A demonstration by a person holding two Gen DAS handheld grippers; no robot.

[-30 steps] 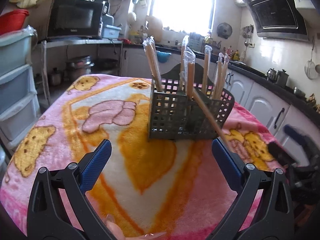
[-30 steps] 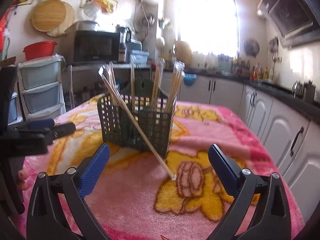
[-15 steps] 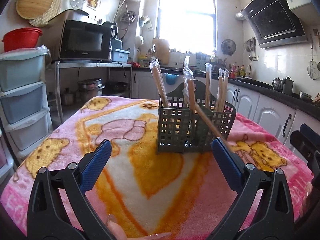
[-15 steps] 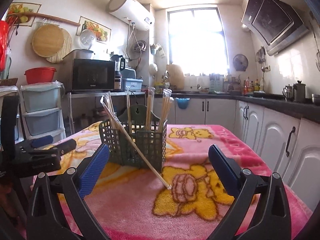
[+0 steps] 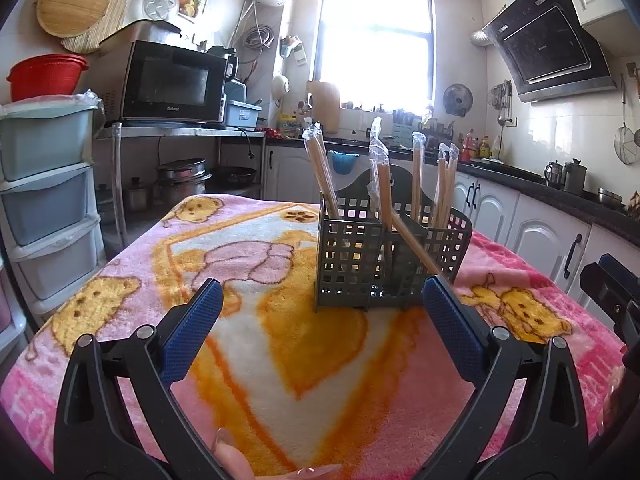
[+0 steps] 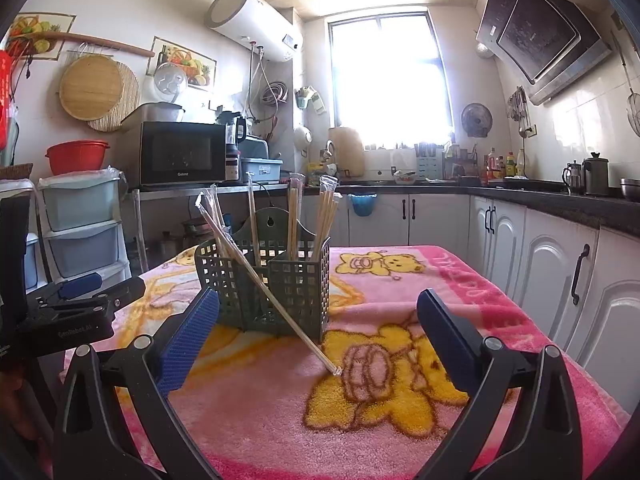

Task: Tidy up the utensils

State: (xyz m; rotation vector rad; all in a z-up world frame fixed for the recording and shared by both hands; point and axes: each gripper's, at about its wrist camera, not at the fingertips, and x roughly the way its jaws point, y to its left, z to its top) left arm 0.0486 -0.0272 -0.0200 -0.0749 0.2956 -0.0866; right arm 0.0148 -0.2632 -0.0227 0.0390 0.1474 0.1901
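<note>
Both tongs hover level above the fleecy pink cartoon-bear blanket (image 5: 120, 280), spread wide with nothing between the blue ribbed pads: the left gripper (image 5: 320, 312) faces the grey-green perforated plastic utensil basket (image 5: 384, 260) head-on, the right gripper (image 6: 318, 322) views it from the other side. Plastic-wrapped wooden chopsticks (image 5: 416, 176) stand upright in its compartments; one wrapped pair (image 6: 272, 292) leans out, its tip resting on the blanket. Grid walls hide the chopsticks' lower ends.
</note>
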